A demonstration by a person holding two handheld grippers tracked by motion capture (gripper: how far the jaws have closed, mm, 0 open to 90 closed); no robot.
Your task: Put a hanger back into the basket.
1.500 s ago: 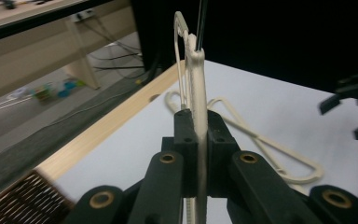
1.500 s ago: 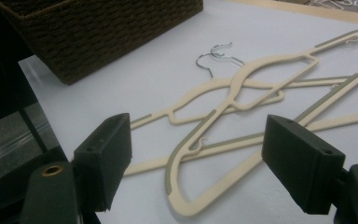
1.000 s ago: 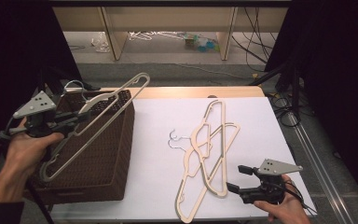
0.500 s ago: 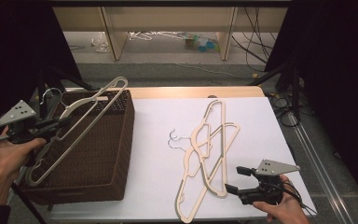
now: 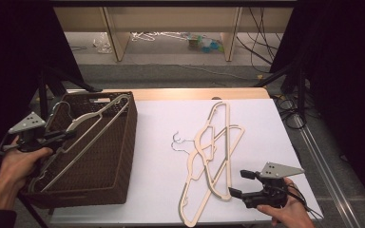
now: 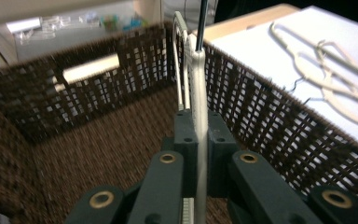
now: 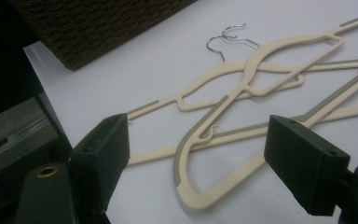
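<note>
Hanger (image 5: 83, 128): pinched in left gripper (image 5: 59, 137), over basket (image 5: 123, 156), not yet released. Two hangers (image 5: 214, 156) remain on table; right gripper (image 5: 237, 184) spread, near them.

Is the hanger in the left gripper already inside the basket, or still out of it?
Partly in. The hanger, clamped in the left gripper, slants into the wicker basket; its far end rests up on the back rim.

My left gripper (image 5: 59, 136) clamps a cream hanger (image 5: 83, 137), angled inside the brown wicker basket (image 5: 123, 156). My right gripper (image 5: 241, 184), jaws apart, sits just beside two crossed hangers (image 5: 214, 161) on the white table (image 5: 161, 161).
</note>
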